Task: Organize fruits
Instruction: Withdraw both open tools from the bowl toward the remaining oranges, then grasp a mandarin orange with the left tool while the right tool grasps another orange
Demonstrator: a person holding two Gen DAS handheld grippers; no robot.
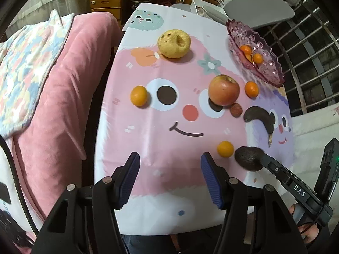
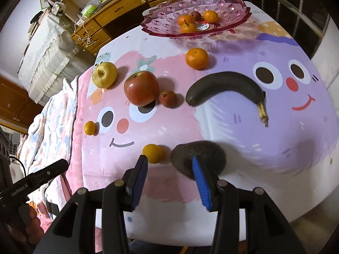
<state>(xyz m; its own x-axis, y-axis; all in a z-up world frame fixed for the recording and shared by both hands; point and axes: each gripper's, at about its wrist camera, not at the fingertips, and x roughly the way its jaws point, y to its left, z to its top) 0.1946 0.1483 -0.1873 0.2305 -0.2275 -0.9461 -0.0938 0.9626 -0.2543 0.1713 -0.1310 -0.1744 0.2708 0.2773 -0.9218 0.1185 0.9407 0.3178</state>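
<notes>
Round table [image 1: 161,203] under a cartoon-face tablecloth [image 2: 264,139] in pink and lilac, pink blanket [image 1: 63,97] alongside on the left. Far right of table: scalloped pink glass dish [image 2: 228,2], holding three small oranges [image 2: 188,28] and one small reddish-brown lychee [image 2: 196,15].

Loose on the cloth, largest first:
- One blackened banana [image 2: 224,84], curved, stem toward the near edge, right of centre.
- One red apple [image 2: 141,88], mid-table, covering part of a printed eye.
- One yellow pear [image 1: 174,44], dimpled, at the far side.
- One dark avocado [image 2: 209,154], near the front edge.
- Four small oranges outside the dish: one near the dish [image 2: 196,58], one at the left edge [image 1: 138,95], one just beside the avocado [image 2: 153,153], one more counted above? No: three loose only.
- One wrinkled lychee [image 2: 167,98], just beside the apple.

Left gripper [image 1: 170,158]: blue-padded jaws spread wide, nothing between them, hovering over the near pink part of the cloth. Right gripper [image 2: 170,161]: jaws parted, released, right pad in front of the avocado, left pad just beside the nearest orange; contact with the avocado cannot be told.
</notes>
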